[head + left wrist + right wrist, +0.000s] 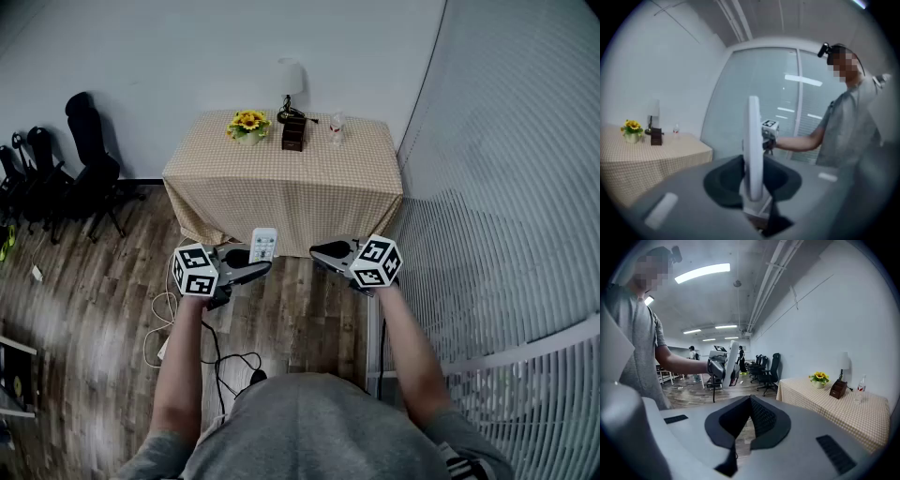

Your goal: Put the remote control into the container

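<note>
My left gripper is shut on a white remote control, which stands up between the jaws. In the left gripper view the remote shows edge-on, clamped by the dark pads of that gripper. My right gripper hovers beside it to the right, shut with nothing in it; its pads meet in the right gripper view. Both are held in the air above the wooden floor, short of the table. A small brown wooden container stands at the back of the table, and also shows as a dark box.
The table has a beige checked cloth and also carries a sunflower pot, a white lamp and a small bottle. Black office chairs stand at left. Cables lie on the floor. A glass partition runs along the right.
</note>
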Available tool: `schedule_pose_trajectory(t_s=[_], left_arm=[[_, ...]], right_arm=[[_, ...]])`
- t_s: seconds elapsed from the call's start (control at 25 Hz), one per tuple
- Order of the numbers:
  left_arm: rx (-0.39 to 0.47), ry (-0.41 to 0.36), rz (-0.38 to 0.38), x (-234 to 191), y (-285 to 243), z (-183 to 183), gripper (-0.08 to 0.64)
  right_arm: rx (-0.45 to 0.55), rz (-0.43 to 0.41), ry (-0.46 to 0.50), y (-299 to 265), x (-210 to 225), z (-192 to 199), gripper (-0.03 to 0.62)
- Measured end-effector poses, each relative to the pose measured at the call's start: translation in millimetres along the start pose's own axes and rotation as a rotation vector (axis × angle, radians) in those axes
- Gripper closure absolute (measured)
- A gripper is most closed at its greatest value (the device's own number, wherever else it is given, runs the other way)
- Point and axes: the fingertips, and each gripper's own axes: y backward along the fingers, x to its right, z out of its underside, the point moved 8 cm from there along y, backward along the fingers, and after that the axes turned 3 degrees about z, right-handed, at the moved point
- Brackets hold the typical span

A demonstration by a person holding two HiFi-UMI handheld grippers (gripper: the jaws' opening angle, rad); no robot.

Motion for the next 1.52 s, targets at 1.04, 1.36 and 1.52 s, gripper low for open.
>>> schedule_pose_trajectory(t_s=[1.04, 1.36, 1.52], left_arm=[[-0.021, -0.014, 0.1, -28.2, 17.9, 4.4, 0.471], [-0.057, -0.021, 0.171, -42.1, 50.8, 7.5, 0.471], [-0.069, -0.025, 0.199, -46.2, 69.0, 7.6, 0.471]], right_arm=[[-0.017, 0.068, -0.033, -22.4, -7.4, -4.6, 0.574], [-0.005, 0.133, -0.058, -53.9, -21.4, -14.7, 0.574], [-0.009, 0.168, -0.075, -68.4, -32.8, -17.7, 0.574]])
